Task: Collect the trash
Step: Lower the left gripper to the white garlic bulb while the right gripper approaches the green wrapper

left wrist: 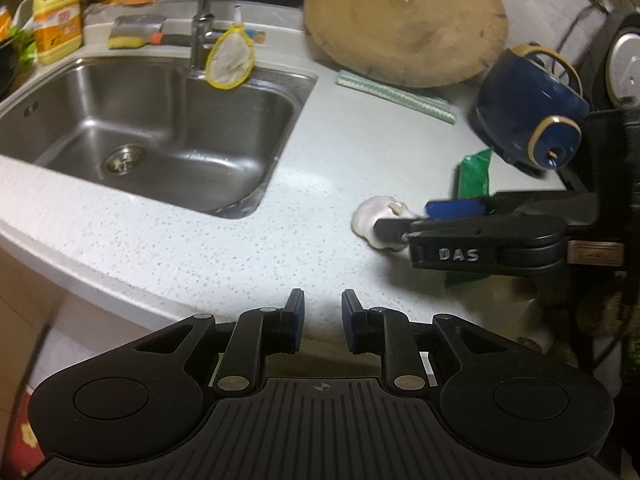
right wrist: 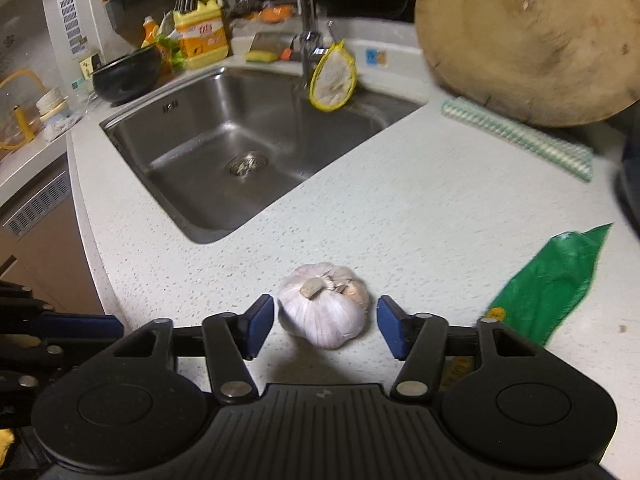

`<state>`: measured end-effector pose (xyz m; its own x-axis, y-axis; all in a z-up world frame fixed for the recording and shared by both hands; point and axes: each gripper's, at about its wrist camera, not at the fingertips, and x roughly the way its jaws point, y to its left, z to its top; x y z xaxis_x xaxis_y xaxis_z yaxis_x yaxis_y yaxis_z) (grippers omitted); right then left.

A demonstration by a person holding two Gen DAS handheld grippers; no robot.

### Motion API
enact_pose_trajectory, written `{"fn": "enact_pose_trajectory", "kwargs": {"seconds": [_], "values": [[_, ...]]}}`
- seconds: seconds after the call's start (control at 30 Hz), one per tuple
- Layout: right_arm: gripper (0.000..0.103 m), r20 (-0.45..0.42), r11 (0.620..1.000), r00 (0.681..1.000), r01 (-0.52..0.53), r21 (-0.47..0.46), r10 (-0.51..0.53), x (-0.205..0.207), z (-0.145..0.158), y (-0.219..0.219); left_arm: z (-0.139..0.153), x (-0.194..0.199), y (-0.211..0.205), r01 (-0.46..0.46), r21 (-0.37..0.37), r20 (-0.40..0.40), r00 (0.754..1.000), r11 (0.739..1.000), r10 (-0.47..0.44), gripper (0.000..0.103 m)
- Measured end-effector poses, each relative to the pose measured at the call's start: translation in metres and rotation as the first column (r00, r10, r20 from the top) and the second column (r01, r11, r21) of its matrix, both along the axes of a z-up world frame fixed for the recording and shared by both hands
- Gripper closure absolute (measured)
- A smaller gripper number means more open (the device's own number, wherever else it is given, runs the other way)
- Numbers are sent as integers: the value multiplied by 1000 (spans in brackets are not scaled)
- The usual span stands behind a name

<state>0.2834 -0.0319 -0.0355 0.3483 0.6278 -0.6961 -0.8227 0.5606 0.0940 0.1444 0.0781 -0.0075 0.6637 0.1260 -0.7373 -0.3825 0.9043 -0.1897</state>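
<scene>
Garlic [right wrist: 326, 312] is sitting on the tabletop [right wrist: 400, 220] between the blue pads of my right tool [right wrist: 326, 326], which is gaping open and not touching it. Beside that tool, a green wrapper [right wrist: 552, 280] is lying. My left tool [left wrist: 323, 320] is hovering slightly open, gripping nothing.

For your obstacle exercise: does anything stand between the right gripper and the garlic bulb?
Nothing visible does. The garlic bulb lies on the counter between the open fingers of the right gripper, not yet pinched.
</scene>
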Motion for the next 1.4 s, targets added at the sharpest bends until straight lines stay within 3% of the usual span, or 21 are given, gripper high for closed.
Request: {"fn": "enact_pose_trajectory", "kwargs": {"seconds": [0.13, 0.33, 0.63, 0.87, 0.97, 1.27, 1.4], "values": [[37, 100, 997, 992, 75, 12, -76, -6, 9, -24, 1, 11, -8, 49, 10, 9, 999, 999, -49, 80], [34, 213, 972, 950, 235, -7, -228, -10, 6, -66, 4, 39, -31, 159, 59, 10, 987, 986, -159, 80], [34, 134, 903, 894, 429, 18, -427, 2, -11, -129, -4, 76, -60, 274, 82, -30, 962, 958, -272, 80], [34, 64, 867, 865, 497, 19, -497, 10, -31, -149, -6, 82, -63, 273, 106, -41, 962, 956, -270, 80], [33, 34, 868, 867, 497, 3, -497, 12, -41, -147, -6, 85, -61, 259, 116, -44, 966, 959, -256, 80], [22, 77, 873, 870, 487, 19, -487, 5, -46, -140, -11, 96, -61, 262, 127, -51, 965, 957, -258, 80], [21, 82, 875, 871, 483, 30, -484, 4, -47, -142, -6, 86, -59, 254, 165, 45, 963, 953, -265, 79]]}}
